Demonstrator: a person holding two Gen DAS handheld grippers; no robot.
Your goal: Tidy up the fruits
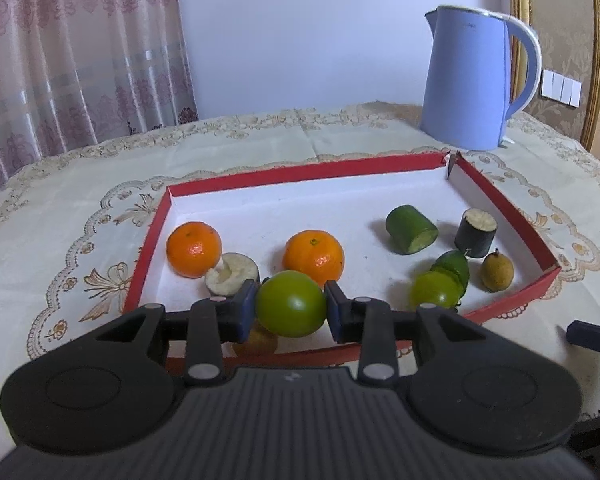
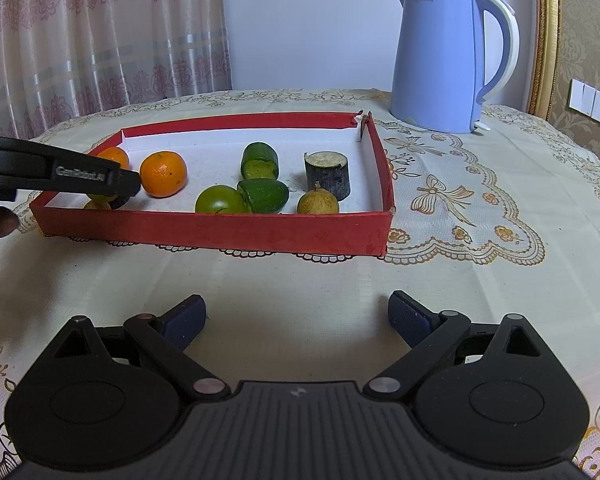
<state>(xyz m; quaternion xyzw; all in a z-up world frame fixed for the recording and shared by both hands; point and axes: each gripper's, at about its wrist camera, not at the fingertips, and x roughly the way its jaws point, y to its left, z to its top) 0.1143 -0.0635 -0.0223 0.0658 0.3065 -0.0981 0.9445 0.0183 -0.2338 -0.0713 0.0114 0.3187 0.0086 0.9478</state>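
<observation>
My left gripper (image 1: pixel 291 309) is shut on a green round fruit (image 1: pixel 291 305) and holds it over the near left part of the red-rimmed tray (image 1: pixel 300 172). A yellowish fruit (image 1: pixel 256 342) lies half hidden under it. In the tray lie two oranges (image 1: pixel 194 249) (image 1: pixel 314 257), a cut pale piece (image 1: pixel 232 274), a green cut cylinder (image 1: pixel 411 229), a dark cut cylinder (image 1: pixel 476 233), another green fruit (image 1: pixel 434 290), a green cut piece (image 1: pixel 454 267) and a small yellow-brown fruit (image 1: pixel 496 271). My right gripper (image 2: pixel 296 318) is open and empty above the tablecloth, in front of the tray (image 2: pixel 220 232).
A blue electric kettle (image 1: pixel 472 80) stands behind the tray's far right corner; it also shows in the right wrist view (image 2: pixel 440 60). The table has a cream embroidered cloth (image 2: pixel 480 200). A curtain (image 1: pixel 80 48) hangs at the back left. The left gripper's body (image 2: pixel 56 174) reaches over the tray's left end.
</observation>
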